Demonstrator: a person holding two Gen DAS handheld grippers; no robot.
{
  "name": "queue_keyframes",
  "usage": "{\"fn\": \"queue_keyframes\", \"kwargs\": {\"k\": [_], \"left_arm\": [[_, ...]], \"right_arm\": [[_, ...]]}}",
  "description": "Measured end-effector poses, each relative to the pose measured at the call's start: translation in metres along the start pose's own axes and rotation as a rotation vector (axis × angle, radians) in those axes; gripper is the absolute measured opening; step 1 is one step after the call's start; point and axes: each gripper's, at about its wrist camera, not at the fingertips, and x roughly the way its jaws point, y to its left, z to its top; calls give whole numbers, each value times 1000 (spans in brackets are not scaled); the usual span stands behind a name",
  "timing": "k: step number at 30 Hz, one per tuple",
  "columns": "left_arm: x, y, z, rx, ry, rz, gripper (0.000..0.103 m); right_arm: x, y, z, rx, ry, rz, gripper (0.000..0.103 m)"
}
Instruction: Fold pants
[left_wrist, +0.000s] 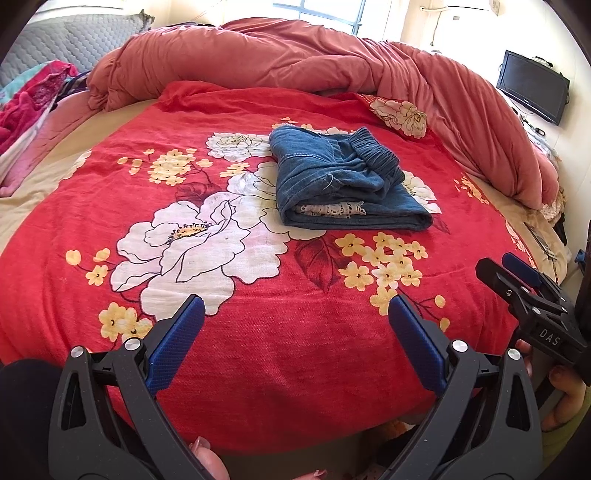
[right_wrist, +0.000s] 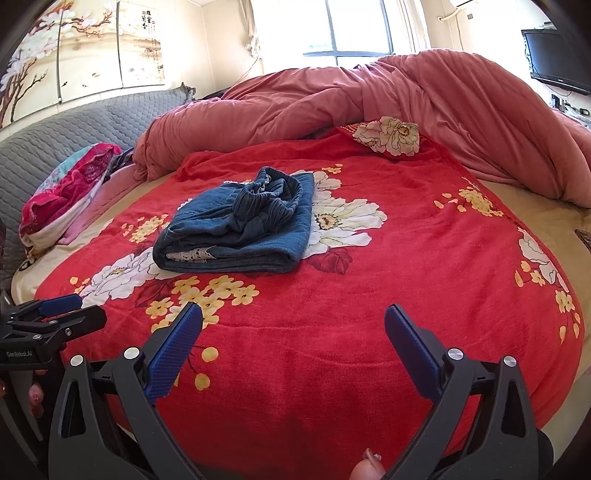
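Red floral blanket (left_wrist: 258, 350) under folded denim pants (left_wrist: 343, 181); left gripper (left_wrist: 295, 325) and right gripper (right_wrist: 293, 325) jaws released, empty.

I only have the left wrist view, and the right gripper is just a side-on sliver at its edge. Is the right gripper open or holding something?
Observer: The right gripper is open, its jaws wide apart, with only the red floral blanket showing between them.
Operator: Where are the pants from there?
Observer: The folded pants lie ahead of it and to its left, apart from it, with bare blanket between.
Operator: And my left gripper, seen from that side?
Observer: The left gripper shows side-on at the far left edge of the right wrist view, short of the pants and not touching them.
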Motion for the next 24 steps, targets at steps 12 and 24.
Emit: {"fn": "queue_keyframes", "kwargs": {"k": [12, 24], "left_arm": [[0, -1, 0, 2, 4, 11, 93], [0, -1, 1, 2, 5, 10, 93]], "right_arm": [[1, 0, -2, 0, 1, -1, 98], [1, 0, -2, 0, 2, -2, 98]]}}
